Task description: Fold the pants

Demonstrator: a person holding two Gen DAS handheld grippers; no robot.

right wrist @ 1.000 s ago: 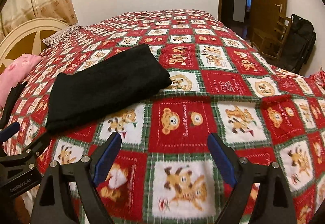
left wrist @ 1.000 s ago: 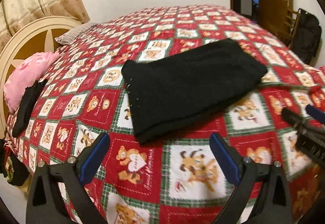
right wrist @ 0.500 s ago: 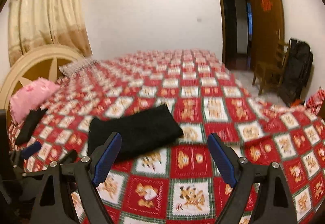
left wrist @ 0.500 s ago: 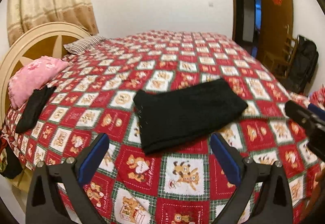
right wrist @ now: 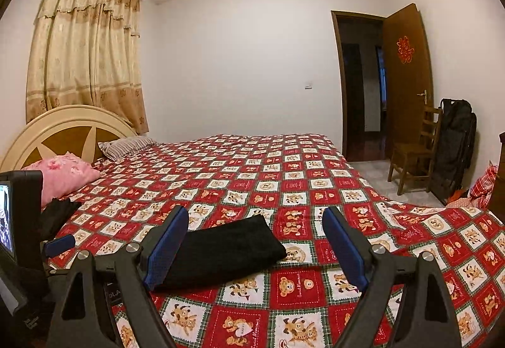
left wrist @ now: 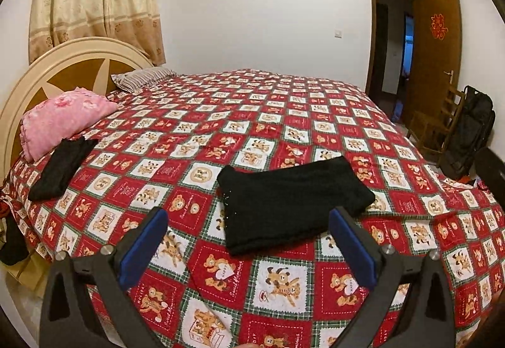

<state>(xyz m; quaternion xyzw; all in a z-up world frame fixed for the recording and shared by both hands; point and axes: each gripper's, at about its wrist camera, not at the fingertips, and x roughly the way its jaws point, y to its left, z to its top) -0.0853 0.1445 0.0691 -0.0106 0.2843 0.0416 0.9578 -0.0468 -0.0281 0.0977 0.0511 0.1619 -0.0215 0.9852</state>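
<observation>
The folded black knit pants (left wrist: 293, 206) lie as a flat rectangular bundle on the bed's red-and-white bear-print quilt (left wrist: 284, 102), near the front edge. The left claw (left wrist: 249, 245) and the right claw (right wrist: 255, 248) both stand wide open, holding nothing, above and apart from the bundle. The cloth looks soft, limp and light — likely to sag and unfold if pinched by one layer, so gripping all the layers at the stacked edge seems safest. Counted: one folded pair, one other dark garment (left wrist: 61, 169) beside one pink pillow (left wrist: 63, 120), one striped pillow (left wrist: 145, 78).

Left gripper (left wrist: 247, 248), right gripper (right wrist: 255, 248): jaws wide apart, empty.
</observation>
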